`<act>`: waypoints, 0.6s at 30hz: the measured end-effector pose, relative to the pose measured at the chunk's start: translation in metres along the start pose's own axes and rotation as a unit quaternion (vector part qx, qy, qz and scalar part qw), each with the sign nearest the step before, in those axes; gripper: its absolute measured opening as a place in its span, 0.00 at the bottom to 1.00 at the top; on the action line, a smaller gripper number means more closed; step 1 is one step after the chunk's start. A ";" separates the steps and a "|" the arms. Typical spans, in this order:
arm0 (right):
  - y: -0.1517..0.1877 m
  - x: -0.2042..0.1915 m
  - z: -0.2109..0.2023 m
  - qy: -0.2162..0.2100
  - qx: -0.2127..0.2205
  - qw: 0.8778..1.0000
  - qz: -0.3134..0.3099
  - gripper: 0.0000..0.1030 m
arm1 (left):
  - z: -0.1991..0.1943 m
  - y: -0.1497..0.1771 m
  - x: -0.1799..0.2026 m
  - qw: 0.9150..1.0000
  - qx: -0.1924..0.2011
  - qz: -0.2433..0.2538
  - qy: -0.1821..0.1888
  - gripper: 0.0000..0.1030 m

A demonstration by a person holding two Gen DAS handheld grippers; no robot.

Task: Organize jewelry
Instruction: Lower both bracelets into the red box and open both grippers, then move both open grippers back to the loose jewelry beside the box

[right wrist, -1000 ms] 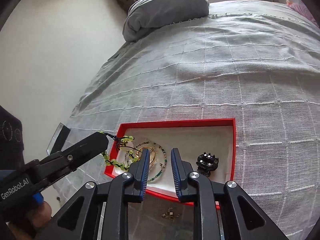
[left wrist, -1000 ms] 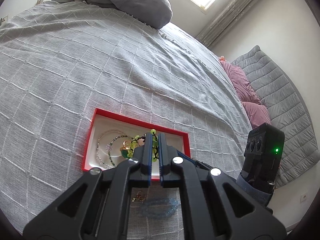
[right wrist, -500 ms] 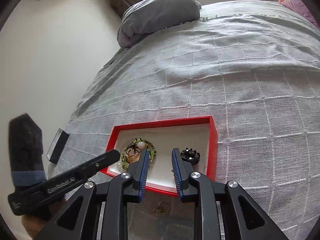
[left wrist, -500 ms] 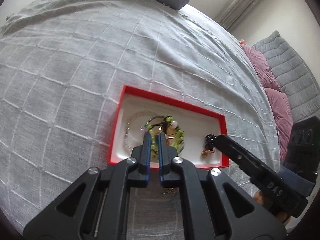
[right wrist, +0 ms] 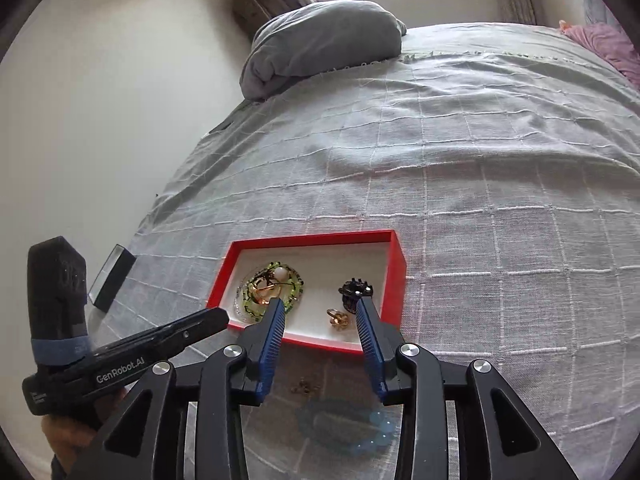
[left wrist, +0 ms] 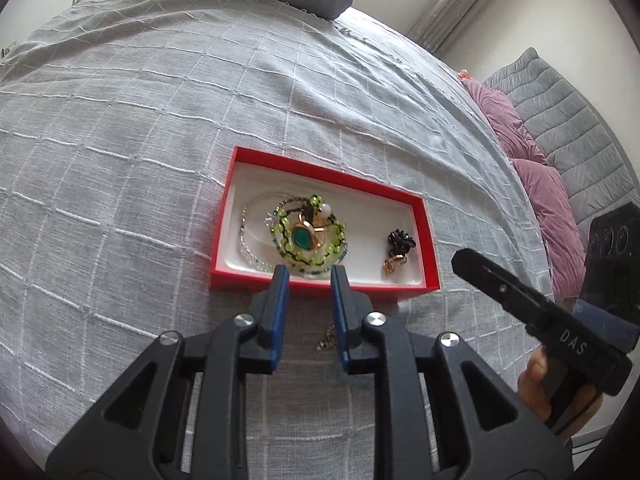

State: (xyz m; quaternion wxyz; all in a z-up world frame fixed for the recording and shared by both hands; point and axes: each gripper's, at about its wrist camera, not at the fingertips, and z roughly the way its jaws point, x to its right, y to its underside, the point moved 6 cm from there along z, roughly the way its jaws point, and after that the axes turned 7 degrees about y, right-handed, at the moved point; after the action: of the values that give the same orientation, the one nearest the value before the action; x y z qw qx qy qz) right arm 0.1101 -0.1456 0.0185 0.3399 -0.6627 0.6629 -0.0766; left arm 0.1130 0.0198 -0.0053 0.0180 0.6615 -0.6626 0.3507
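A red box [left wrist: 320, 173] [right wrist: 396, 276] with a white inside lies on the grey bed cover. In it lie a green bead bracelet [left wrist: 310, 236] [right wrist: 272, 290] on other necklaces, a black ornament [left wrist: 401, 240] [right wrist: 355, 291] and a gold ring [left wrist: 394, 265] [right wrist: 337, 318]. My left gripper [left wrist: 308, 274] is open and empty just in front of the box. My right gripper [right wrist: 320, 308] is open and empty over the box's near edge. A small gold piece [left wrist: 326, 343] [right wrist: 303, 387] and a blue bead bracelet [right wrist: 352, 428] lie on the cover below the grippers.
A grey pillow [right wrist: 324, 46] lies at the far end of the bed. Pink cushions [left wrist: 536, 184] lie at the right. A small black box [right wrist: 112, 278] lies at the bed's left edge.
The left gripper has opened and let the green bead bracelet drop into the box, then drawn back. The right gripper has opened wider.
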 end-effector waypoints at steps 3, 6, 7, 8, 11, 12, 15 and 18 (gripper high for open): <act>-0.001 0.003 -0.010 0.011 -0.002 1.000 -0.007 0.37 | -0.003 0.007 0.003 1.000 -0.004 0.012 0.002 0.21; 0.003 0.002 -0.013 0.026 -0.011 0.999 -0.026 0.38 | -0.001 0.015 0.006 1.000 -0.015 0.027 -0.001 0.21; 0.006 0.003 -0.012 0.028 -0.018 0.999 -0.026 0.38 | 0.002 0.018 0.007 0.999 -0.022 0.029 -0.002 0.21; 0.008 0.004 -0.009 0.029 -0.027 0.999 -0.025 0.38 | 0.005 0.020 0.007 0.999 -0.029 0.030 -0.003 0.21; 0.015 0.008 0.003 0.040 -0.051 0.998 -0.020 0.38 | 0.016 0.026 0.007 0.998 -0.045 0.032 -0.011 0.21; 0.017 0.009 0.005 0.040 -0.056 0.997 -0.019 0.38 | 0.019 0.027 0.007 0.998 -0.048 0.034 -0.013 0.21; 0.021 0.008 0.007 0.042 -0.063 0.997 -0.022 0.38 | 0.029 0.029 0.012 0.997 -0.056 0.044 -0.023 0.21; 0.023 0.007 0.008 0.044 -0.066 0.997 -0.025 0.38 | 0.040 0.032 0.018 0.996 -0.069 0.052 -0.026 0.21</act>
State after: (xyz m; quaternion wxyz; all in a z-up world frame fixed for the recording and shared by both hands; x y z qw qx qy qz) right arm 0.0966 -0.1472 -0.0026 0.2638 -0.6962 0.6639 -0.0709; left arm 0.1001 -0.0190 -0.0402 0.0283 0.6325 -0.7186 0.2876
